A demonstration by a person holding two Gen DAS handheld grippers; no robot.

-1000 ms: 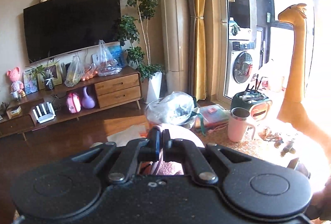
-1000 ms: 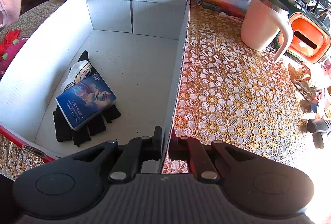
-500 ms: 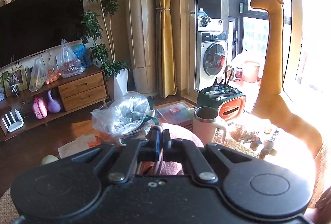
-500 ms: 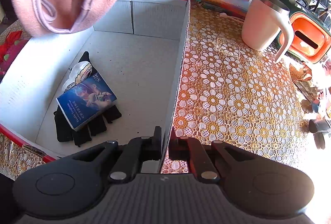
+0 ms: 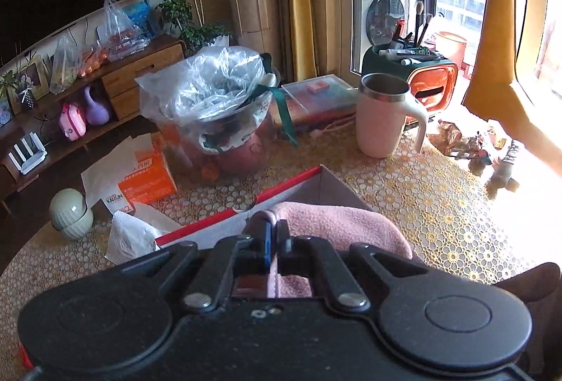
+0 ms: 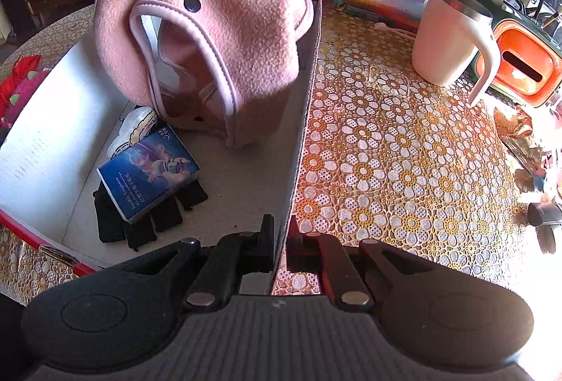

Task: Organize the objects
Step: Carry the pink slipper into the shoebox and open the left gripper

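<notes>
My left gripper (image 5: 272,233) is shut on a pink fleece hat (image 5: 337,226) and holds it over the red-rimmed cardboard box (image 5: 284,187). In the right wrist view the hat (image 6: 224,19) hangs into the box, its lower edge near the floor. My right gripper (image 6: 279,237) is shut on the box's right wall (image 6: 305,107). Inside the box lie a blue card pack (image 6: 147,173) on black gloves (image 6: 140,223) and a white pouch (image 6: 135,128).
On the lace tablecloth (image 6: 404,152) stand a pink mug (image 6: 449,40), an orange-green organiser (image 6: 523,64), a bagged bowl (image 5: 217,99), a tissue pack (image 5: 147,170) and a green jar (image 5: 70,212). Small clutter (image 6: 537,170) lies at the right edge.
My left gripper has swung right and down, bringing the pink hat from above the box's far left into the box. My right gripper has kept its hold on the wall.
</notes>
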